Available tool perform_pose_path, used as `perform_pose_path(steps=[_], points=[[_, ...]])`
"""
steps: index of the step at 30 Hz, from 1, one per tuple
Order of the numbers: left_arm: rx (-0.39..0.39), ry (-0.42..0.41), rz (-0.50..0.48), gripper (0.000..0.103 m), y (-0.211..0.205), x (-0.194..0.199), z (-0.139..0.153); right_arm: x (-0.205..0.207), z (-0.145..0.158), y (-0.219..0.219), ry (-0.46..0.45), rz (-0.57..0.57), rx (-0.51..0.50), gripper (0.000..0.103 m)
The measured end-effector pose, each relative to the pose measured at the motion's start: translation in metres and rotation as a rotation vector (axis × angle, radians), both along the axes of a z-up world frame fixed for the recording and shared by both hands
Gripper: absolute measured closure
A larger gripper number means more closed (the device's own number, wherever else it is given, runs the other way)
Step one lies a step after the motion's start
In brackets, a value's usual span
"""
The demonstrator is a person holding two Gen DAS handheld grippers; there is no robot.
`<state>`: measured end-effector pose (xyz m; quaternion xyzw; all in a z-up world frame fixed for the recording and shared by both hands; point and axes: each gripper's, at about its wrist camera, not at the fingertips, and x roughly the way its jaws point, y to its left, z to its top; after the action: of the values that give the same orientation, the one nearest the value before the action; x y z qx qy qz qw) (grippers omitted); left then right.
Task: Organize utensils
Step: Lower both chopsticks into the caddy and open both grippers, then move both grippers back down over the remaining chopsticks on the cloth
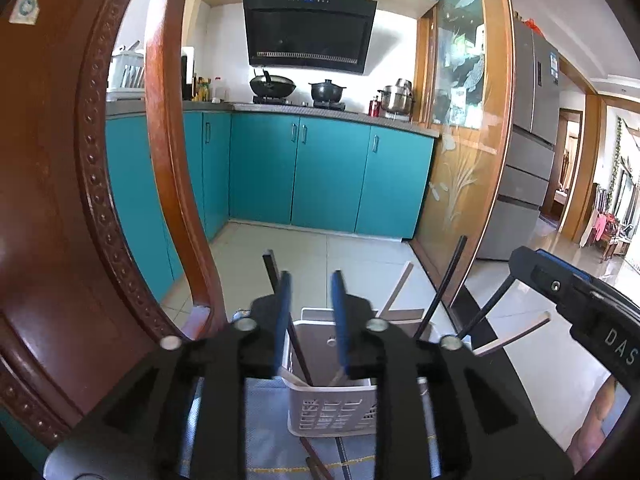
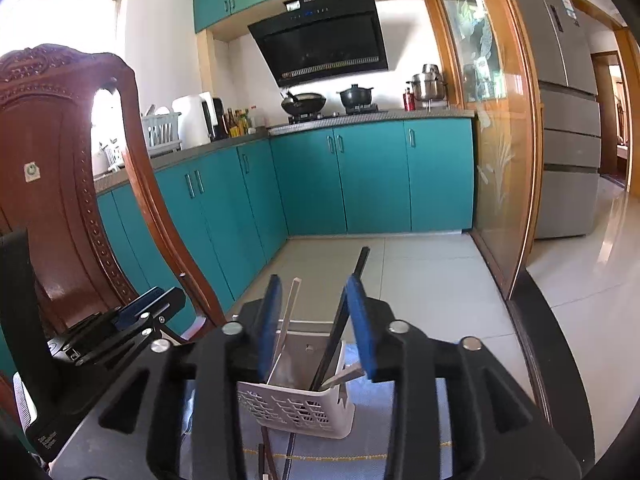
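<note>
A white slotted utensil basket (image 1: 332,408) (image 2: 296,404) stands on a blue-grey cloth. My left gripper (image 1: 311,276) hovers just above it, jaws slightly apart. A dark brown chopstick (image 1: 272,268) leans in the basket beside the left pad and is not pinched. My right gripper (image 2: 314,280) is open over the same basket. A white chopstick (image 2: 290,312) and a black chopstick (image 2: 356,276) stand loose between its pads. More chopsticks (image 1: 400,288) lean out of the basket. Loose dark chopsticks (image 2: 264,452) lie on the cloth in front.
A carved wooden chair back (image 1: 60,200) (image 2: 48,160) rises close on the left. Beyond the table edge lie a tiled floor (image 2: 420,280), teal cabinets (image 2: 372,176), a glass sliding door (image 2: 496,160) and a grey fridge (image 2: 568,120).
</note>
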<state>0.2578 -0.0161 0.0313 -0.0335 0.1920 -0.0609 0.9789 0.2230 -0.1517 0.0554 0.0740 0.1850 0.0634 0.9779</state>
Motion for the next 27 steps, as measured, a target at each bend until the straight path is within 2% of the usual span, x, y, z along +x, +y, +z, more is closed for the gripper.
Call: perform_pose_path(steps=[3,5,9,12,14,17,20,27], points=[[0.012,-0.025,-0.003,0.075,0.0,-0.01,0.003,-0.011,0.005,-0.001,-0.042,-0.007,-0.011,0.062],[0.019,-0.043,-0.001,0.067,-0.003,-0.015,0.007,-0.022,0.009,-0.002,-0.076,-0.008,-0.014,0.06],[0.038,-0.08,0.008,0.062,0.0,-0.032,0.006,-0.047,0.009,-0.003,-0.13,0.02,-0.016,0.06],[0.069,-0.105,0.021,0.056,0.003,-0.05,0.0,-0.07,-0.003,-0.001,-0.164,0.076,-0.04,0.055],[0.096,-0.107,0.025,0.053,0.007,-0.062,-0.009,-0.085,-0.021,0.001,-0.171,0.135,-0.077,0.05],[0.121,-0.095,0.028,0.046,0.012,-0.074,-0.02,-0.091,-0.052,0.008,-0.086,0.194,-0.116,0.05],[0.133,-0.075,0.039,0.038,0.021,-0.088,-0.034,-0.083,-0.088,0.018,0.086,0.256,-0.151,0.05],[0.138,-0.022,0.074,0.037,0.037,-0.091,-0.046,-0.066,-0.146,0.055,0.348,0.287,-0.294,0.05]])
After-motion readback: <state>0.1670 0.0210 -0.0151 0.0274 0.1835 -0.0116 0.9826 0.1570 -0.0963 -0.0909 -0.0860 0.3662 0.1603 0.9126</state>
